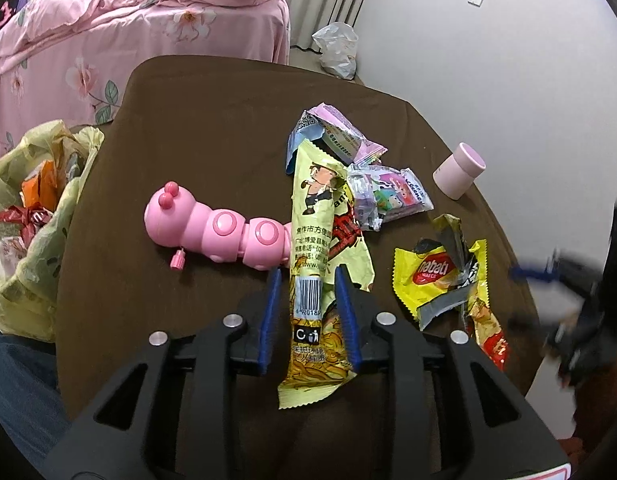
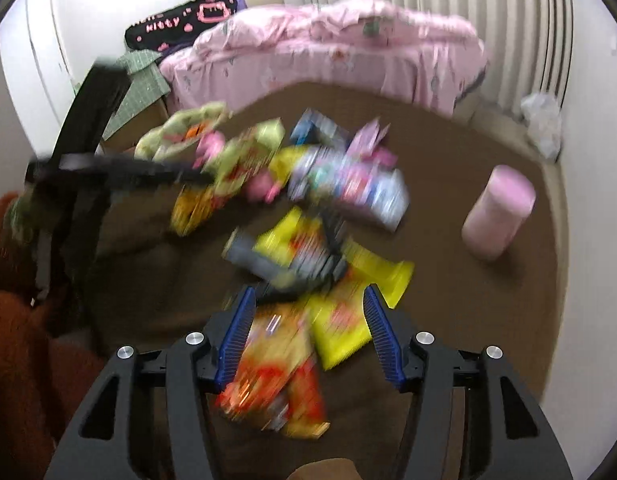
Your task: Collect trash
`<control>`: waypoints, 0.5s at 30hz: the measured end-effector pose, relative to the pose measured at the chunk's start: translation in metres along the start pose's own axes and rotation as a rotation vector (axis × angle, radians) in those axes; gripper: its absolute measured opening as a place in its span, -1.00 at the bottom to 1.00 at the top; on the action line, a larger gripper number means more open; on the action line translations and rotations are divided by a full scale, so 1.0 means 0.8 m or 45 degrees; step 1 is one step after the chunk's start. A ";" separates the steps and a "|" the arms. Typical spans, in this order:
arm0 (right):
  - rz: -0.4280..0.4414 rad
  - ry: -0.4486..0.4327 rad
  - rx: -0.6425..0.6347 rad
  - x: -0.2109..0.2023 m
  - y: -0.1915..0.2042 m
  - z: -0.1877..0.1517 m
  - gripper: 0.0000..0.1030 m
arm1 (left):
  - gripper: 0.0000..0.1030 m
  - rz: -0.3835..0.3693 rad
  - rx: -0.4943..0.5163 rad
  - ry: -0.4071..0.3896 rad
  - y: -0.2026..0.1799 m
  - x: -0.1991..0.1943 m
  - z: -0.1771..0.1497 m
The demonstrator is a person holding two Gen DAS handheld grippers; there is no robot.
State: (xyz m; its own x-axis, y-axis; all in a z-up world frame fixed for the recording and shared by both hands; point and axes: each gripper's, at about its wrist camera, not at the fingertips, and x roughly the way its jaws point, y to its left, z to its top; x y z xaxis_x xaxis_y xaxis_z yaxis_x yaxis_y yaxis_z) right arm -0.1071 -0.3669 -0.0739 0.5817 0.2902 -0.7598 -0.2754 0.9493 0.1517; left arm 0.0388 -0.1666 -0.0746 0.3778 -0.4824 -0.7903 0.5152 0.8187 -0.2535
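The left wrist view is sharp: the left tool (image 1: 306, 300) has its blue fingers slightly apart on either side of a long pale-yellow snack wrapper with a cartoon figure (image 1: 314, 240), which lies on the brown cloth-covered tabletop (image 1: 196, 120); the pads seem not to press it. Only this view clearly shows the pink plastic caterpillar toy (image 1: 216, 234), the yellow wafer wrapper (image 1: 440, 280) and the yellow-green plastic bag of trash (image 1: 36, 216) at the tabletop's left edge.

The right wrist view is blurred. The right tool (image 2: 308, 312) stands wide apart above an orange-and-yellow crinkled wrapper (image 2: 276, 380), gripping nothing. It shows the pink cylindrical cup (image 2: 498, 216) more fully, plus the pink floral bed (image 2: 328, 52).
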 end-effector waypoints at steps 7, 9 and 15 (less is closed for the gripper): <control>-0.199 -0.013 -0.035 0.011 0.031 -0.061 0.12 | -0.32 -0.012 -0.022 0.000 -0.002 -0.001 0.001; -0.252 -0.043 0.030 0.007 0.013 -0.065 0.16 | -0.24 -0.009 -0.018 -0.015 -0.004 -0.006 0.002; -0.138 0.002 0.217 0.012 -0.030 -0.066 0.21 | -0.18 0.005 -0.028 -0.041 -0.002 -0.013 0.003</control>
State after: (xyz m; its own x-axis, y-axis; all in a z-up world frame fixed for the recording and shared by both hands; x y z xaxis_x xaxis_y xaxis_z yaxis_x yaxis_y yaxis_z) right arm -0.1354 -0.3935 -0.1178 0.5996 0.1852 -0.7785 -0.0775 0.9817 0.1738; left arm 0.0357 -0.1638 -0.0648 0.4044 -0.4889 -0.7729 0.4970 0.8269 -0.2631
